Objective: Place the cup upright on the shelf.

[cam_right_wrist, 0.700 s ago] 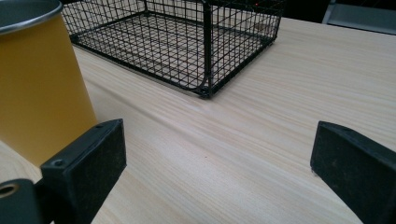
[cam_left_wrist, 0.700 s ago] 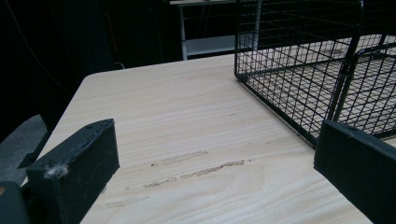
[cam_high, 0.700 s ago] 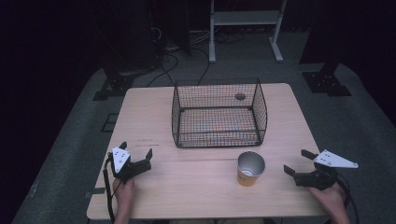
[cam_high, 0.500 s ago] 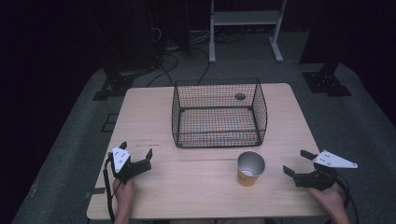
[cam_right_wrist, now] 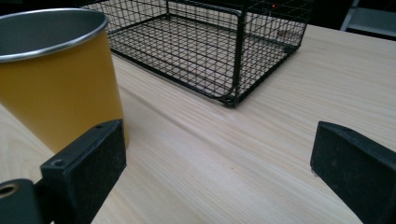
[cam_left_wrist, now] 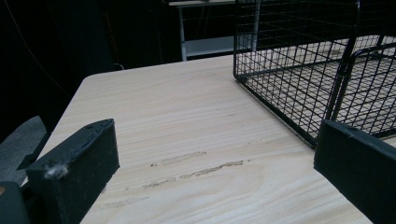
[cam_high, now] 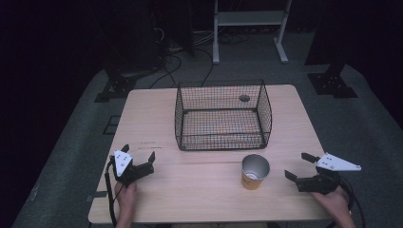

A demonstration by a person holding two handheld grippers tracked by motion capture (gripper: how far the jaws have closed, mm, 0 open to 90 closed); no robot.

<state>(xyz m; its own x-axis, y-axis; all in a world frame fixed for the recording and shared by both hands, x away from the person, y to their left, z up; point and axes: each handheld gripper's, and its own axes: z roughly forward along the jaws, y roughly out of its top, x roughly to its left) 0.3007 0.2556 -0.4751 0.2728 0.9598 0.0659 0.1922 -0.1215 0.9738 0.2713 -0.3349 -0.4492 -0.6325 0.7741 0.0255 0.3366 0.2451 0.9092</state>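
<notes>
Start of the pick, by my reading: nothing held yet. Cup (cam_high: 255, 171) (yellow wall, metal inside) stands upright on the table (cam_high: 199, 190), just in front of the wire basket (cam_high: 222, 115) and apart from it. Right gripper (cam_high: 300, 166) rests near the cup's right side, jaws spread wide and empty; in the right gripper view the cup (cam_right_wrist: 56, 70) sits off by one jaw, not between them. Left gripper (cam_high: 139, 155) idles well apart, jaws also released. Next move likely needs the right gripper swung to straddle the cup, then closed.
</notes>
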